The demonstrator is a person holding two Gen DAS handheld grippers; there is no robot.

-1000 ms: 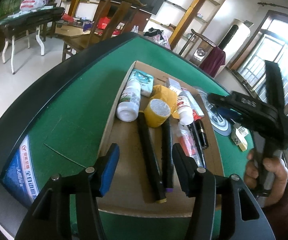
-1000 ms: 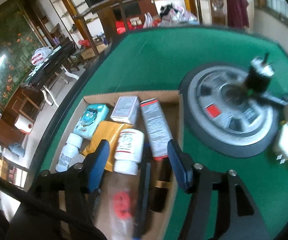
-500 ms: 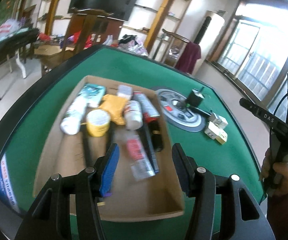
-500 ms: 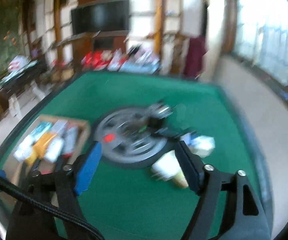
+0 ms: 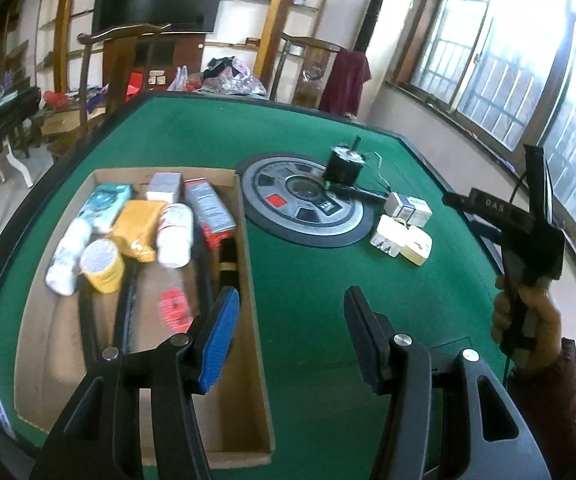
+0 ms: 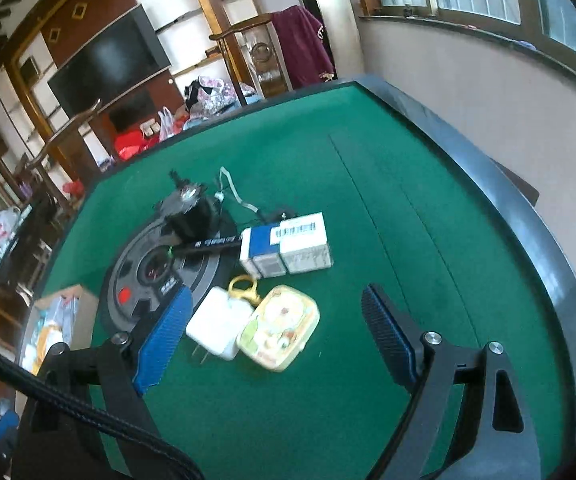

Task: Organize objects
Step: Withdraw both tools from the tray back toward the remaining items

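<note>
On the table: we see green felt [image 6: 368, 208] carrying a cardboard box [image 5: 256, 320] at our left and a few loose things at our right, beside a round grey disc [image 5: 304, 208].
Box contents: we count white bottles, a yellow tin [image 5: 102, 266], a yellow pouch, small cartons and dark pens already lying inside.
Loose things: a white charger [image 6: 216, 326] and a pale yellow case [image 6: 278, 328] lie touching each other; a blue-and-white carton [image 6: 288, 246] sits just behind them; a black motor [image 6: 190, 210] stands on the disc.
Left tool [image 5: 292, 340]: we hold it released and empty, its jaws partly apart over the box's right wall and the bare felt.
Right tool [image 6: 276, 338]: we hold it released and wide, nothing pressed between its pads; the charger and the yellow case lie ahead, in line with the gap.
Step in hand: we judge this to be the reach for the next loose thing, most likely the charger or the case, with the box as its home.
Next move: we need to lower the right tool so that its pads straddle one thing only. Since the two touch, we must aim at an outer edge, or we drag both.
</note>
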